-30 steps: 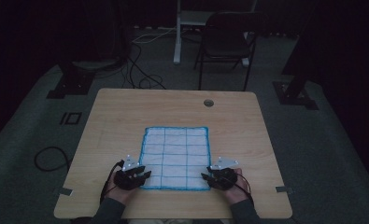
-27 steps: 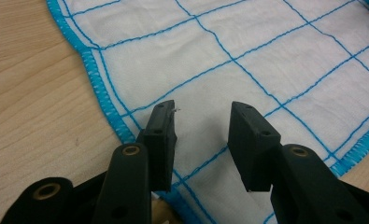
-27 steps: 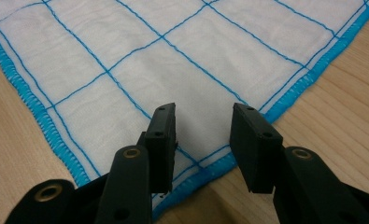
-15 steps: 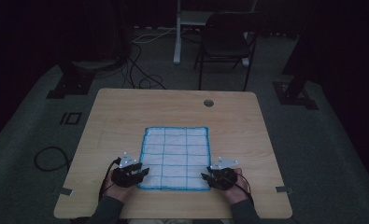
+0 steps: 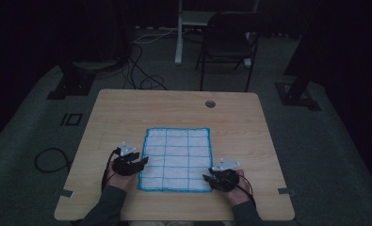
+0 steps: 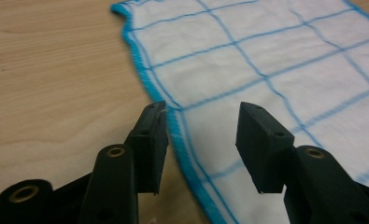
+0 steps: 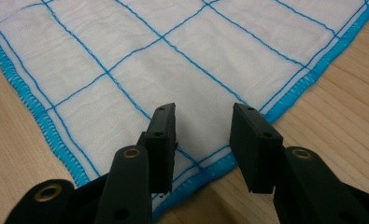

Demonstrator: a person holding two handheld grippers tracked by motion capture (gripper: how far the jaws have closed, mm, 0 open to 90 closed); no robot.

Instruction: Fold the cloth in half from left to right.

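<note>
Two grippers: both sit at the near end of the cloth [image 5: 176,159], one at each near corner, both with jaws apart and nothing between them.
Change: over the last second the left gripper [image 5: 137,163] has crept a little inward and forward along the cloth's left hem; the right gripper [image 5: 208,178] has hardly moved; the cloth lies as it lay, flat and unfolded.
Meaning: this reads as lining up for a pinch on the near edge, likely the first fold; no lift has begun.
Left gripper: released; in the left gripper view its jaws straddle the blue hem, one jaw over bare wood, the other over white cloth.
Right gripper: released; in the right gripper view [image 7: 203,135] its jaws stand over the near corner, blue border just below the tips.
Cloth: white with a blue grid and blue hem, flat on the table [image 5: 127,108], its long side running from 6 to 12 o'clock, near the table's near edge, slightly left of centre.
Contact: whether any jaw tip touches the cloth I cannot tell.
Around: a round cable hole [image 5: 210,103] at about 1 o'clock from the cloth, well apart; a dark chair [image 5: 230,44] on the floor beyond the table at 12 o'clock; loose cables [image 5: 141,70] on the floor at 11 o'clock.
In the way: nothing lies on the wood between cloth and far edge, so a fold toward 12 o'clock looks unhindered.
Risk: the thin cloth lies tight to the wood, so a jaw may slide over the hem instead of getting under it.
</note>
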